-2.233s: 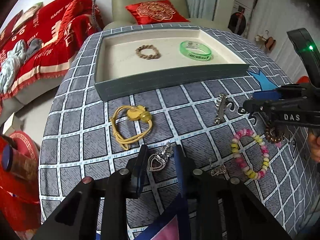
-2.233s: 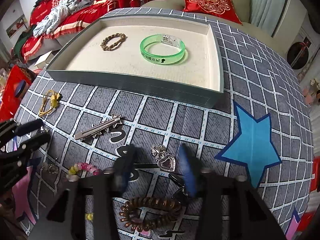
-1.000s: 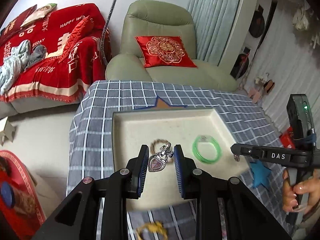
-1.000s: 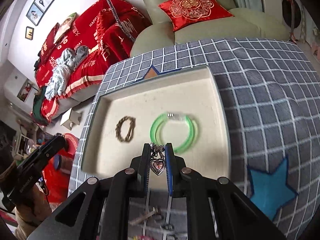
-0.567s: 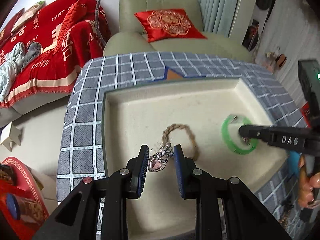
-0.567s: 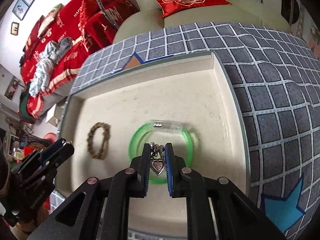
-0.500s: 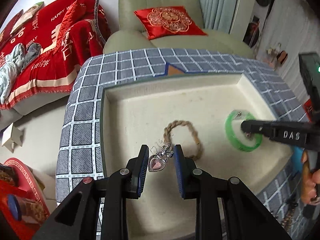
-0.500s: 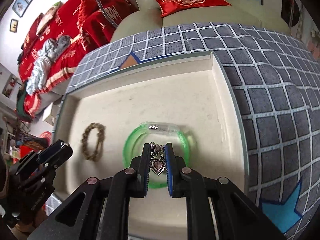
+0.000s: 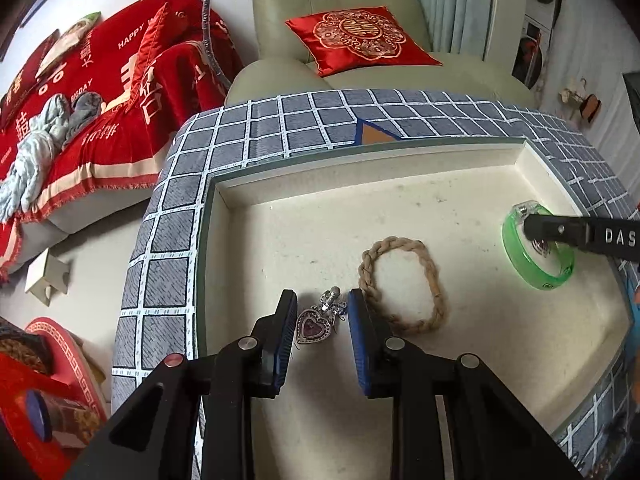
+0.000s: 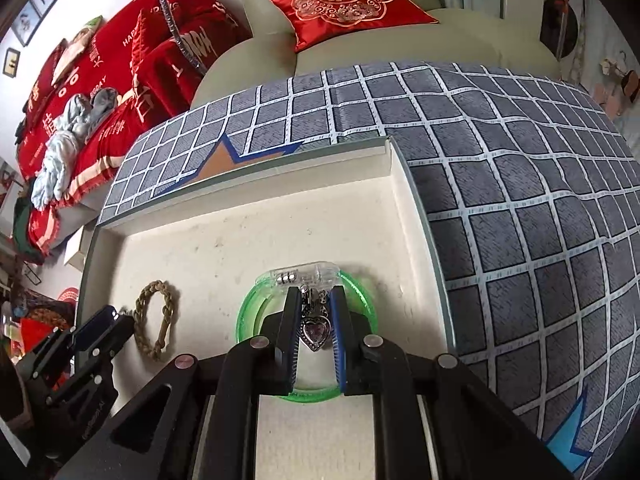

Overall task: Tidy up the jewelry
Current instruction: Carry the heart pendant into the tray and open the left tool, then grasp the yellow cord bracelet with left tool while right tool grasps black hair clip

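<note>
My left gripper [image 9: 322, 307] is low over the cream tray [image 9: 400, 160] and its jaws stand slightly apart around a silver heart pendant [image 9: 314, 325] that seems to rest on the tray floor. A braided tan bracelet [image 9: 402, 283] lies just to its right. My right gripper [image 10: 316, 299] is shut on a second heart pendant [image 10: 316, 330] and holds it over the green bangle [image 10: 256, 300] in the tray's right part. The right gripper also shows in the left wrist view [image 9: 532, 229]; the left gripper shows in the right wrist view [image 10: 108, 318].
The tray sits on a grey grid-pattern tablecloth [image 10: 520, 200]. A green armchair with a red cushion [image 9: 360, 38] stands behind the table. A red-covered sofa [image 9: 80, 100] is at the left. The tray's walls [image 10: 420, 220] rise around both grippers.
Both grippers have lowered closer to the tray floor. My left jaws have widened a little around the pendant. The right gripper has settled over the green bangle.
</note>
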`<move>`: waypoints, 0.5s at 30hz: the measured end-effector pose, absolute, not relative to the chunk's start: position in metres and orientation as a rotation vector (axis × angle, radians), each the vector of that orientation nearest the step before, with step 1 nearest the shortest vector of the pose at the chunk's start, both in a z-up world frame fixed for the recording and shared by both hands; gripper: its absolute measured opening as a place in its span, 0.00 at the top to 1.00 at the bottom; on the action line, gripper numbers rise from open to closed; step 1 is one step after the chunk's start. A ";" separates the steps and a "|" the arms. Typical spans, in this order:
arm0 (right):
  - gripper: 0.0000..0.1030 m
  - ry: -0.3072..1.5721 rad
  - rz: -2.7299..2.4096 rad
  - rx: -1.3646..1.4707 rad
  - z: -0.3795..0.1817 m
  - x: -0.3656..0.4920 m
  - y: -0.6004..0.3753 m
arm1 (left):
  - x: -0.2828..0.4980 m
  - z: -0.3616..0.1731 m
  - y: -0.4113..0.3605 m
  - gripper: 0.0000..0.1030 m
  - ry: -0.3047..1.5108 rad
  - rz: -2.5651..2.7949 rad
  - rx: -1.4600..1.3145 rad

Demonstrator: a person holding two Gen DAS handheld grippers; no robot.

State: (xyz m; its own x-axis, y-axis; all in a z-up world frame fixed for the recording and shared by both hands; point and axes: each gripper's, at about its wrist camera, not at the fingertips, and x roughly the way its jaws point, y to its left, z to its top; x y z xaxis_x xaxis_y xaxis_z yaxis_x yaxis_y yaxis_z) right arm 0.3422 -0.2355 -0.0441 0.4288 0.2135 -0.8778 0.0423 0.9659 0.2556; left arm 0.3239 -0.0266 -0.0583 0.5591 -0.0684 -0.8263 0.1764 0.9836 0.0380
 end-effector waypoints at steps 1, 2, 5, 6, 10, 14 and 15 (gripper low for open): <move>0.84 1.130 0.112 0.253 -0.045 0.342 -0.235 | 0.323 -0.058 -0.026 0.59 0.965 -0.141 0.122; 0.84 1.134 0.112 0.254 -0.045 0.342 -0.235 | 0.323 -0.058 -0.026 0.59 0.963 -0.134 0.122; 0.53 1.125 0.119 0.276 -0.041 0.338 -0.234 | 0.322 -0.058 -0.024 0.58 0.967 -0.124 0.113; 0.44 1.116 0.128 0.283 -0.039 0.336 -0.234 | 0.321 -0.058 -0.023 0.58 0.967 -0.122 0.112; 0.33 1.083 0.134 0.290 -0.026 0.329 -0.233 | 0.319 -0.058 -0.023 0.54 0.963 -0.117 0.122; 0.33 1.052 0.149 0.321 -0.012 0.318 -0.236 | 0.313 -0.049 -0.025 0.07 0.910 -0.131 0.111; 0.33 1.047 0.152 0.319 -0.009 0.315 -0.236 | 0.312 -0.047 -0.028 0.07 0.906 -0.133 0.128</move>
State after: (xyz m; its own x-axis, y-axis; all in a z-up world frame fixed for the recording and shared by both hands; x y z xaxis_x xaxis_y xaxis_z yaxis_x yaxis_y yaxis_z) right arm 0.3155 -0.2361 -0.0091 0.4952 0.2734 -0.8246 0.0283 0.9436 0.3298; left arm 0.3119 -0.0283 -0.0468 0.6101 -0.0605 -0.7900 0.1687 0.9841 0.0549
